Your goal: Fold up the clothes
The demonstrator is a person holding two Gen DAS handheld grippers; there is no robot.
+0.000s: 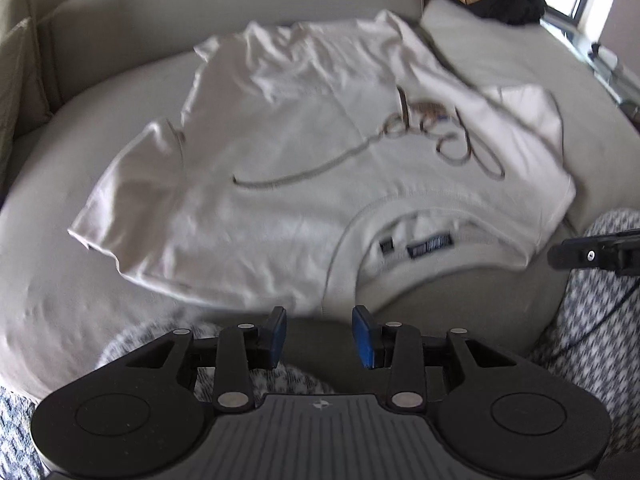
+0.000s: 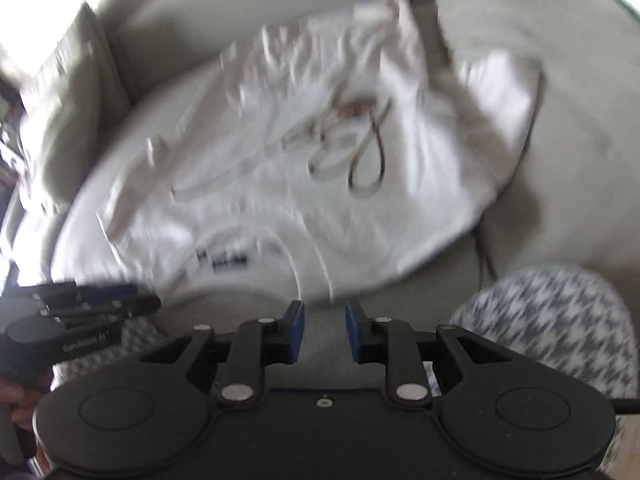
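A: A white cotton T-shirt (image 1: 304,152) with looping brown script lies spread flat on the grey upholstered sofa (image 1: 500,52), collar nearest.

B: Left gripper (image 1: 319,336) and right gripper (image 2: 322,330), both parted, empty, short of the collar.

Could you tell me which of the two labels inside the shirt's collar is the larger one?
The dark blue label, wide and printed; the other label beside it is a narrow tab.

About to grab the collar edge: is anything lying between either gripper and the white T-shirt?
Nothing visible. The white T-shirt lies spread on the sofa cushion, and only bare cushion separates its collar from the left gripper and right gripper, both open and empty.
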